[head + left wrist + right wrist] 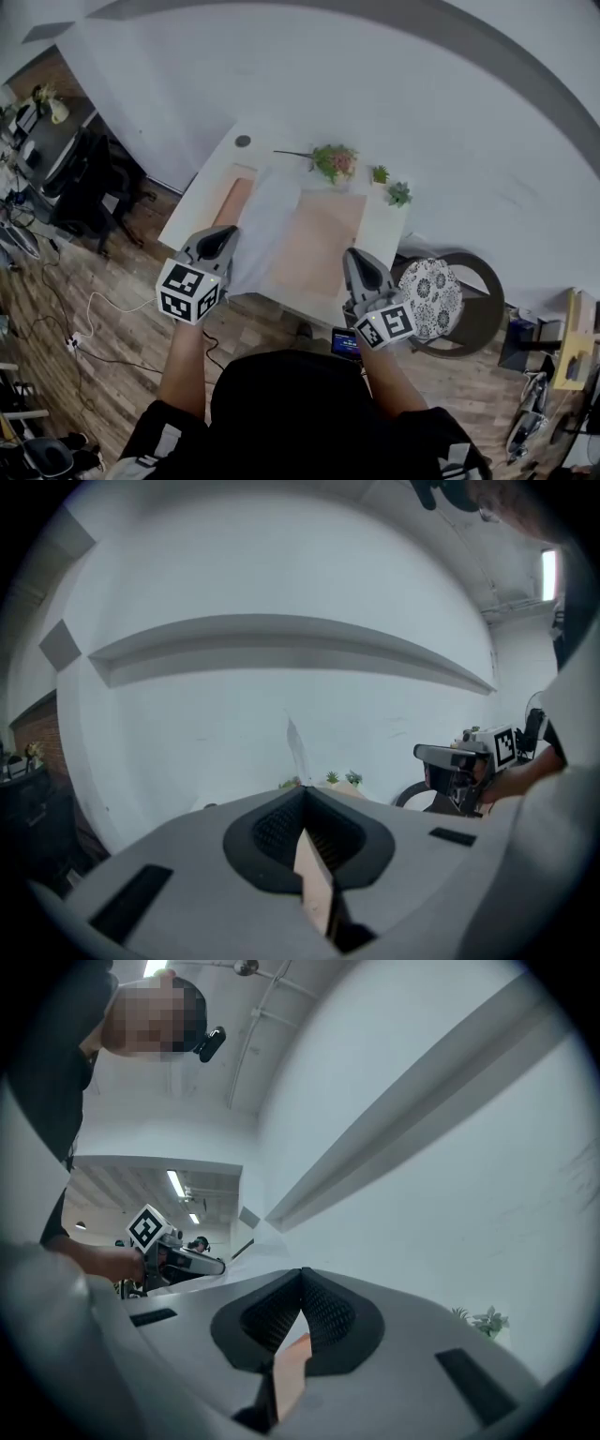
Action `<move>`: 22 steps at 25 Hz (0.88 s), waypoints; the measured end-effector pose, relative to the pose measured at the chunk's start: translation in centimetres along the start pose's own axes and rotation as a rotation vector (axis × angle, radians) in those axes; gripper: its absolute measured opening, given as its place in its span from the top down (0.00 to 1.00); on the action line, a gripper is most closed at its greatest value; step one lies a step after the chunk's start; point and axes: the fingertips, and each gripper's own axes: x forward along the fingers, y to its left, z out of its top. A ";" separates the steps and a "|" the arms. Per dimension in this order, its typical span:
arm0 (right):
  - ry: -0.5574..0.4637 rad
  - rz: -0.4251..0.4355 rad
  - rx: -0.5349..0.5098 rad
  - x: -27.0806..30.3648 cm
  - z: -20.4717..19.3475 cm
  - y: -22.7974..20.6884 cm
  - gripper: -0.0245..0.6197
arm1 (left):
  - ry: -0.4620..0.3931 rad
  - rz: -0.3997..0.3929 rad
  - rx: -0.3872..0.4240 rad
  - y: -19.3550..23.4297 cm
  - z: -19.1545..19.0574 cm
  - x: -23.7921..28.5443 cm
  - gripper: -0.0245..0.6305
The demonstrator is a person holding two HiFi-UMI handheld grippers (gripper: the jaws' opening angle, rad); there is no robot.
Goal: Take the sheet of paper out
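Left gripper [217,238] and right gripper [362,261] are both clamping fully shut on the paper [319,239], which is hanging over the table [208,183]. Uneven pulling is risking tearing or slipping.

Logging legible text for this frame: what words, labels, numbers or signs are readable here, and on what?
No readable words or numbers.
Marker cube on the left gripper: square black-and-white patterns, no letters.
Marker cube on the right gripper: likewise.
Small lit screen by the person's chest: too small to read.
Pinkish sheet of paper: no print visible.
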 end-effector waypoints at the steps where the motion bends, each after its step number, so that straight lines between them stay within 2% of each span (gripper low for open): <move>1: 0.000 -0.001 -0.006 -0.1 0.1 0.6 0.95 | -0.015 0.012 -0.010 0.6 0.0 -1.1 0.96; 9: 0.034 -0.067 -0.098 -3.3 0.3 6.1 0.95 | -0.182 0.097 -0.110 3.4 -2.0 -11.3 0.96; 14: 0.033 -0.136 -0.117 -6.7 -0.7 10.6 0.95 | -0.279 0.105 -0.116 3.2 -3.9 -16.9 0.96; 22: 0.020 -0.168 -0.148 -12.8 -0.7 18.6 0.95 | -0.395 0.087 -0.101 -0.2 -7.3 -24.1 0.96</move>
